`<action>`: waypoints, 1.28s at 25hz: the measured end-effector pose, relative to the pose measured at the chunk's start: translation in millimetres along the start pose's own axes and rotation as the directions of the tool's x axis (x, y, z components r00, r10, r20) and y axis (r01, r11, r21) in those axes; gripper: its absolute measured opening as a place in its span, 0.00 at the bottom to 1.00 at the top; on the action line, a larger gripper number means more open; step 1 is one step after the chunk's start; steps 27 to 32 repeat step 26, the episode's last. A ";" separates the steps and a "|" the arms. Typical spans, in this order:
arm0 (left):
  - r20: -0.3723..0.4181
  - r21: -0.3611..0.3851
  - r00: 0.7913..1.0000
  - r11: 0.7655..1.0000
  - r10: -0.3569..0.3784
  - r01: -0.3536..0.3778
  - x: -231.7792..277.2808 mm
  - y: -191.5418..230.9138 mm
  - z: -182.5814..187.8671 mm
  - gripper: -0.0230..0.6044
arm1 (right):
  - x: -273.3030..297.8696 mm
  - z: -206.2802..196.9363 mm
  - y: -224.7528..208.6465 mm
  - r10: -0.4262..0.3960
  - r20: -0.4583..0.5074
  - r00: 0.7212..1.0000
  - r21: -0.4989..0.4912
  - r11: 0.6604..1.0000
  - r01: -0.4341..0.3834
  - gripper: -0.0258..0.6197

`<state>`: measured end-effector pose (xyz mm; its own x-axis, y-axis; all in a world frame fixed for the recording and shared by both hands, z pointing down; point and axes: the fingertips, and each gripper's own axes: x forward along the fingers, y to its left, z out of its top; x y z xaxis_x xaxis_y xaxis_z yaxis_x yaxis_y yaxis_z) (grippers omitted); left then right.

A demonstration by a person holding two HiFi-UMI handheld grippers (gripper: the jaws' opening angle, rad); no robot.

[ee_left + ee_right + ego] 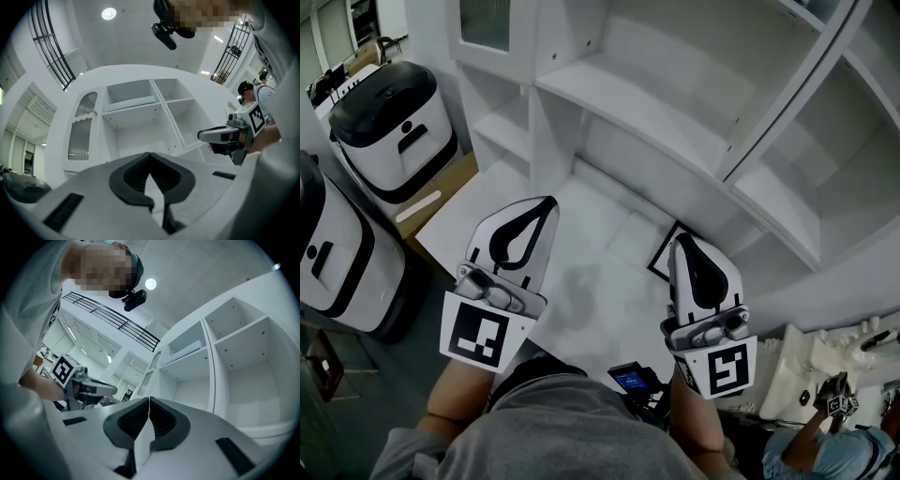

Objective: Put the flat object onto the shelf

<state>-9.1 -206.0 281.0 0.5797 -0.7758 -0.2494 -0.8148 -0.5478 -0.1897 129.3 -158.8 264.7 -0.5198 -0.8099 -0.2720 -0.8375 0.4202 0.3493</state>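
A thin flat panel with a black edge (660,254) lies on the white surface (591,281) at the foot of the white shelf unit (628,112); my right gripper hides most of it. My right gripper (682,242) hovers over the panel's near side, its jaws shut with nothing between them. My left gripper (547,202) is further left above the bare surface, also shut and empty. In the left gripper view the closed jaws (150,155) point at the empty shelf compartments (131,101). From the right gripper view the closed jaws (149,400) also face the shelf unit (234,362).
Two white machines with black tops (394,122) (328,253) stand at the left, beside a cardboard box (441,192). A small device with a lit screen (631,378) sits at my waist. Another person (825,441) is at the bottom right.
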 end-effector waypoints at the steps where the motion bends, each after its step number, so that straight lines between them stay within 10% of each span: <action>1: -0.002 -0.002 1.000 1.000 0.000 0.000 -0.4 -1.0 -2.1 0.05 | -0.3 -2.3 1.2 0.002 -0.002 1.000 0.003 1.000 -0.002 0.08; 32: -0.014 -0.009 0.999 0.999 0.033 -0.033 -1.9 1.6 -9.2 0.05 | 2.5 -20.9 -9.7 -0.034 -0.002 0.999 0.014 0.999 0.034 0.08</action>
